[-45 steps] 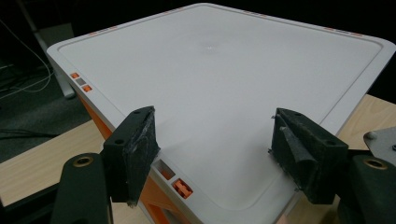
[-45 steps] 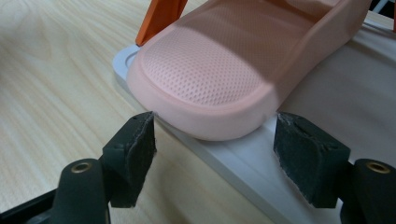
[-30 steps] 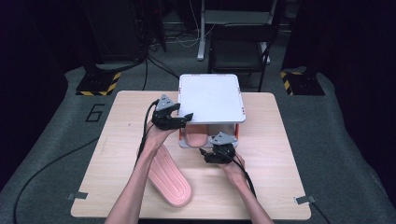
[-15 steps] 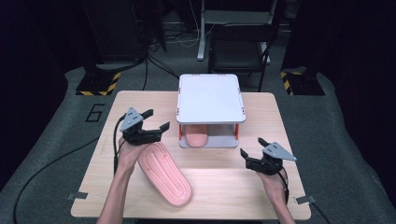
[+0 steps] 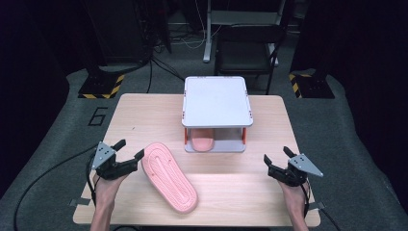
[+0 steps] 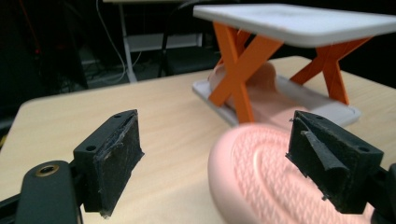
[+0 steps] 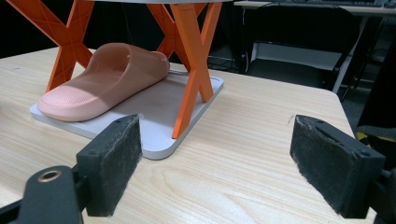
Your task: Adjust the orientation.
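Left gripper [image 5: 130,155] sits at the near-left of the table [image 5: 269,192], jaws spread wide with nothing pinched; they opened further within the last second and have since eased in a touch. Right gripper [image 5: 276,159] at the near-right, jaws likewise spread and bare after widening, holding nothing. The loose pink slipper [image 5: 169,176] lies sole-up on the table just right of the left gripper, its far end close to one fingertip; contact not discernible. Its long axis runs diagonally, far-left to near-right, with the near end close to the table's near edge. In the left gripper view the ribbed sole [image 6: 271,177] sits low between the jaws, closer to the one on the right. Obstruction: the two-tier rack [image 5: 216,101], white top on orange X-legs [image 7: 194,60], stands centre-far. The second slipper [image 7: 105,79] lies sole-down on the rack's lower tray [image 7: 163,126] between the legs. Dark chair [image 5: 248,48] beyond the far edge.
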